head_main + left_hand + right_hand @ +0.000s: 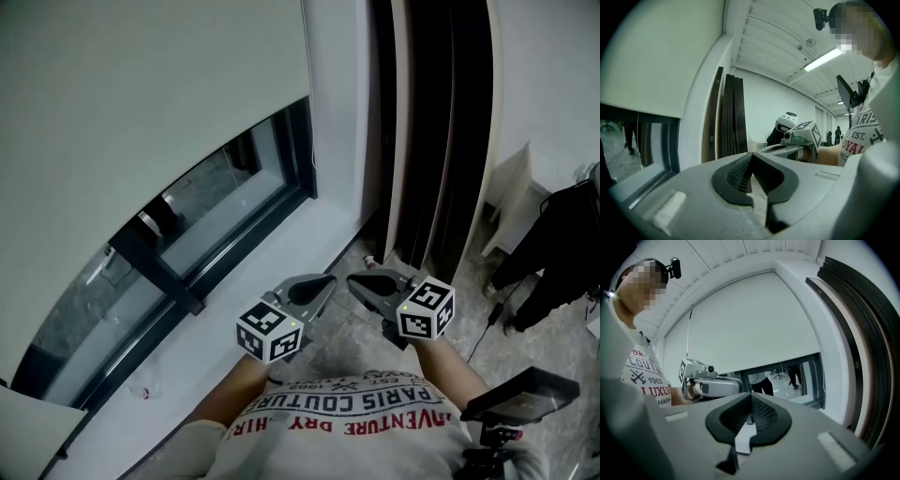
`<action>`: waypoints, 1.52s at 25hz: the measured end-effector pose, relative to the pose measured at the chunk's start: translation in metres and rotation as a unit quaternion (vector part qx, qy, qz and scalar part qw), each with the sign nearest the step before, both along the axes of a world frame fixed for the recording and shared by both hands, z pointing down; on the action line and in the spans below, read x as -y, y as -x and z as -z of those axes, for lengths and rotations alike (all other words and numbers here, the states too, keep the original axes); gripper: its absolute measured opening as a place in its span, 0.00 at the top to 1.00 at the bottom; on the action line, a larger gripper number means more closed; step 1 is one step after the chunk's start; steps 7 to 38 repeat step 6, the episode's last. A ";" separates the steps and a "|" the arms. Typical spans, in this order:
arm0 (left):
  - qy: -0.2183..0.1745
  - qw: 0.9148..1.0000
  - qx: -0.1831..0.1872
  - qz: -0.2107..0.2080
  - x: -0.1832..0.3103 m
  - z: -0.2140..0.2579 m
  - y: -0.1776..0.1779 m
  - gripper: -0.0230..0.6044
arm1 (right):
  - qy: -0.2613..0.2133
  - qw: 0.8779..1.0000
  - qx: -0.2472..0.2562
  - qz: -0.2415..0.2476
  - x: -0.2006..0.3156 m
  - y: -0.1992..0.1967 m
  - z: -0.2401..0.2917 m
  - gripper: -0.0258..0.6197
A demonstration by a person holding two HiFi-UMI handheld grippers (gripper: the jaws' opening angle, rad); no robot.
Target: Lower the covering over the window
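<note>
Blind (141, 94) hangs low over most of window (202, 230), glass strip bare beneath, left gripper (321, 285) and right gripper (364, 281) both closed, empty, tips nearly meeting, beside sill (267, 267), well below blind's hem

The blind (141, 94) hangs over the window (225, 197), left of the panels (441, 141).

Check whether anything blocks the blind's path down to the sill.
Nothing visible does. The blind hangs partway down; below its bottom edge only bare window glass and frame show, down to the sill. The left gripper and right gripper are clear of it, jaws shut and empty.
</note>
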State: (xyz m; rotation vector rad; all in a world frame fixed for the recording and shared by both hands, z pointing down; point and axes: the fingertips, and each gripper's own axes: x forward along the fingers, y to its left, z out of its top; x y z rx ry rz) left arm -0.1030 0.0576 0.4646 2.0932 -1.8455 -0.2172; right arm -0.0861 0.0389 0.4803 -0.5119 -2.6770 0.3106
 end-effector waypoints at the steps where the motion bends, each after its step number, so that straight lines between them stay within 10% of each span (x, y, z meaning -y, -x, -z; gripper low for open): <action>1: 0.000 1.000 0.000 -0.001 0.000 0.000 0.000 0.96 | 0.000 1.000 0.000 0.000 0.000 0.000 0.000 0.95; 38: 0.000 1.000 -0.001 -0.004 0.001 -0.002 0.001 0.96 | -0.001 1.000 -0.001 -0.003 0.001 -0.001 -0.002 0.95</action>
